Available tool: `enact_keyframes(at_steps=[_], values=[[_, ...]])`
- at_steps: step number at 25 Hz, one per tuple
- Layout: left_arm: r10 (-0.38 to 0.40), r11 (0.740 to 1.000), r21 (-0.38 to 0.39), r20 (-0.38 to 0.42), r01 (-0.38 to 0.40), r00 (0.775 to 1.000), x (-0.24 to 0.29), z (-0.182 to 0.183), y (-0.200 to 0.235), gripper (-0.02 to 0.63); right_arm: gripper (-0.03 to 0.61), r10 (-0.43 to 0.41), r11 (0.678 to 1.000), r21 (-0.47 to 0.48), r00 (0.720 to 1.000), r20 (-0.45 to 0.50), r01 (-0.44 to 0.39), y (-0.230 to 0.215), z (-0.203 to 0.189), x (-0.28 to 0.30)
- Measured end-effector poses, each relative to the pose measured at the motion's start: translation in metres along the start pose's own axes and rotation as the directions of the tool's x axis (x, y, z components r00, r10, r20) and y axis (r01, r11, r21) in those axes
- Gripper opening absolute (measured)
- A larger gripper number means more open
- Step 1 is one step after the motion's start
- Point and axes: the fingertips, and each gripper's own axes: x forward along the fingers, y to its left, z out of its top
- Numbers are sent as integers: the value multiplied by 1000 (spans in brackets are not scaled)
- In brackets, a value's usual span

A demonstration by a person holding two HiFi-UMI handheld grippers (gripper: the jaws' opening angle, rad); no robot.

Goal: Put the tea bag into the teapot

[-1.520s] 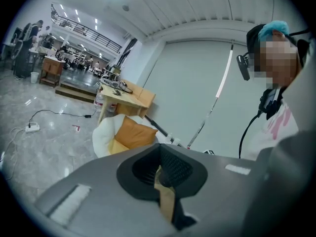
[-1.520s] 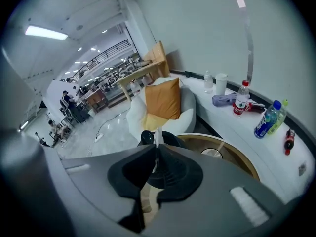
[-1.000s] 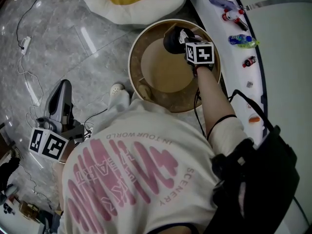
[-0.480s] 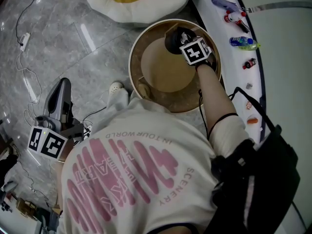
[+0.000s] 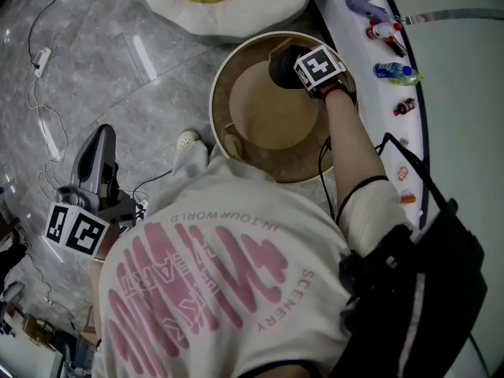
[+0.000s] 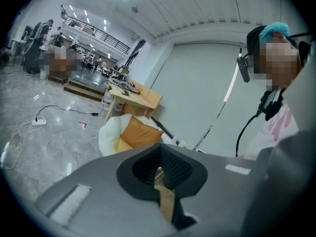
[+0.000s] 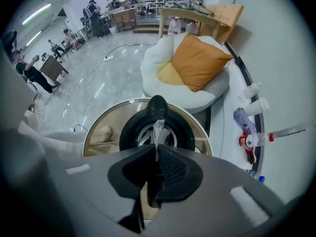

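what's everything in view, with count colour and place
table: 1, tan, centre
teapot: 1, black, on the table
tea bag: 1, white, over the teapot's opening
cushion: 1, white and orange, beyond the table
bottles and toys: several, mixed, white ledge at right
cables: several, white and black, floor at left
shoe: 1, white, beside the table
bag: 1, black, lower right
left tool: 1, grey, low left, jaws together
right tool: 1, grey, shut on the tea bag
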Motion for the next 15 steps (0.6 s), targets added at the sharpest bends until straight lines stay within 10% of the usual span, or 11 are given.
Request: enact_keyframes(at_steps=[15], values=[[34, 999, -8, 14, -34, 999, -11, -3, 2, 17, 27, 48, 998, -41, 991, -122, -54, 2, 3, 12]])
